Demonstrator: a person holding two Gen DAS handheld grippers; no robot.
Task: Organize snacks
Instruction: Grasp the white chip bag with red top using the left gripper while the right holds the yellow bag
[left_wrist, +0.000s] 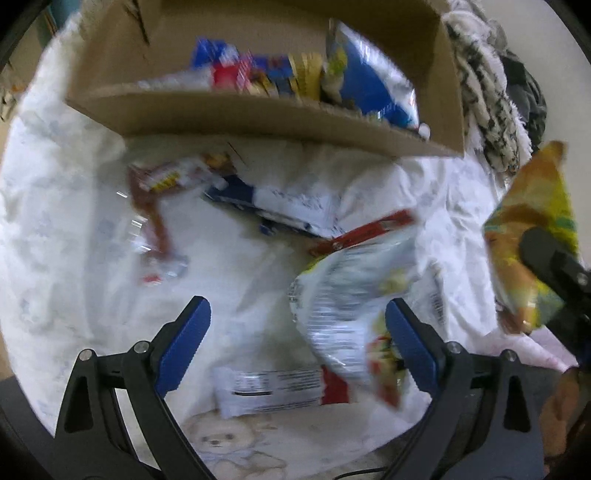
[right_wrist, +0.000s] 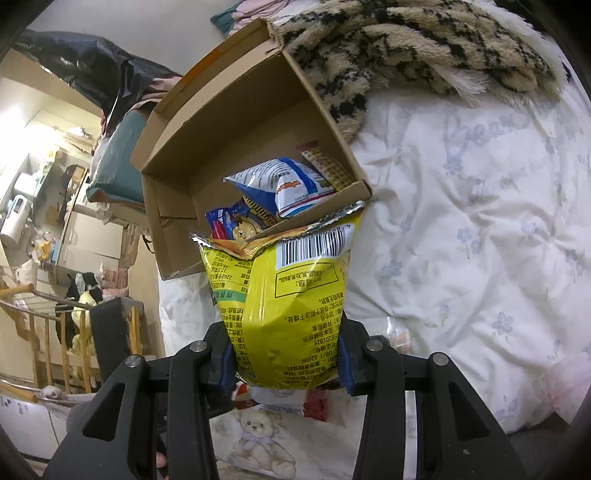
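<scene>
A cardboard box (left_wrist: 236, 114) (right_wrist: 236, 110) stands on the bed and holds several snack packets, a blue and white bag (left_wrist: 373, 77) (right_wrist: 291, 184) among them. My right gripper (right_wrist: 284, 354) is shut on a yellow snack bag (right_wrist: 291, 295) (left_wrist: 532, 236), held up in front of the box. My left gripper (left_wrist: 297, 343) hangs open above loose snacks on the bedding. A white crinkled bag (left_wrist: 351, 306) lies partly between its blue fingers (left_wrist: 184, 343). A red and white packet (left_wrist: 159, 206), a blue and white packet (left_wrist: 284, 206) and a flat white packet (left_wrist: 273, 387) lie nearby. The left wrist view is blurred.
White floral bedding (right_wrist: 461, 240) (left_wrist: 66, 221) covers the bed, with a teddy bear print (right_wrist: 258, 439) near its front edge. A furry tan and black blanket (right_wrist: 406, 51) (left_wrist: 484, 99) lies behind the box. To the left of the bed are wooden furniture and clutter (right_wrist: 55, 221).
</scene>
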